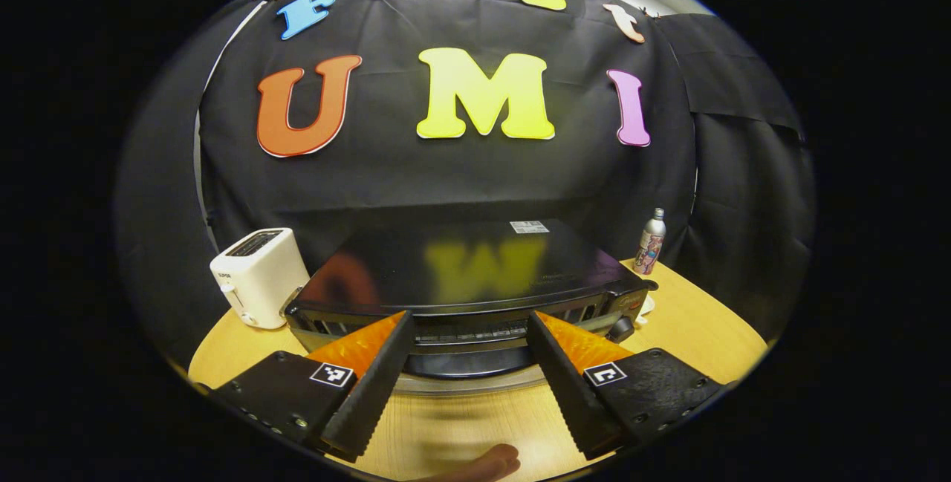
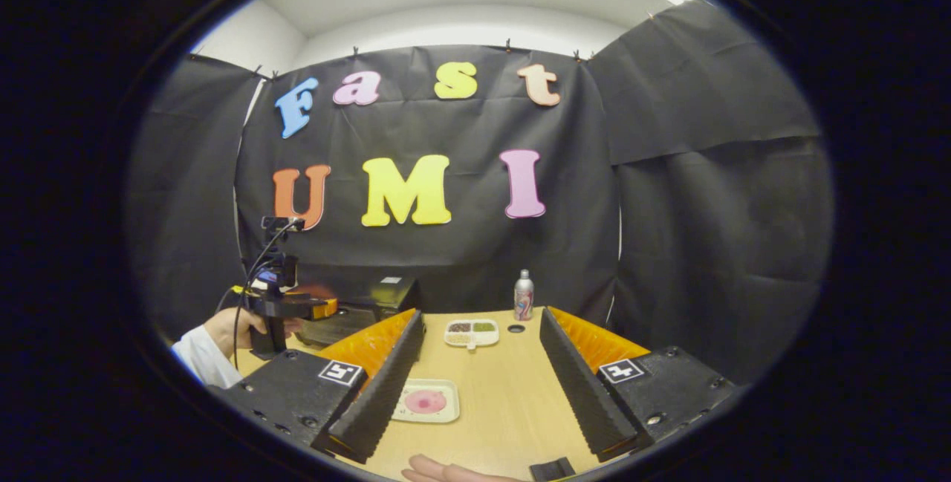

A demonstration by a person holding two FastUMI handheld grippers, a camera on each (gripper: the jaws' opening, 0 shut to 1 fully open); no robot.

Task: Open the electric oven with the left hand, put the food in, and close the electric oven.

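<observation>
the left hand-held gripper [image 1: 468, 363] hangs wide open and empty before the electric oven [image 1: 468, 281] on the worktop [image 1: 698, 326]; its rigid door handle [image 1: 468, 382], likely slippery, looks like the grip.

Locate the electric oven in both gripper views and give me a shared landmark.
Left gripper view: the electric oven sits centre, just beyond the open left gripper.
Right gripper view: the oven is at left-centre, partly behind the other gripper.
Shared landmark: the drink bottle on the wooden table.
</observation>
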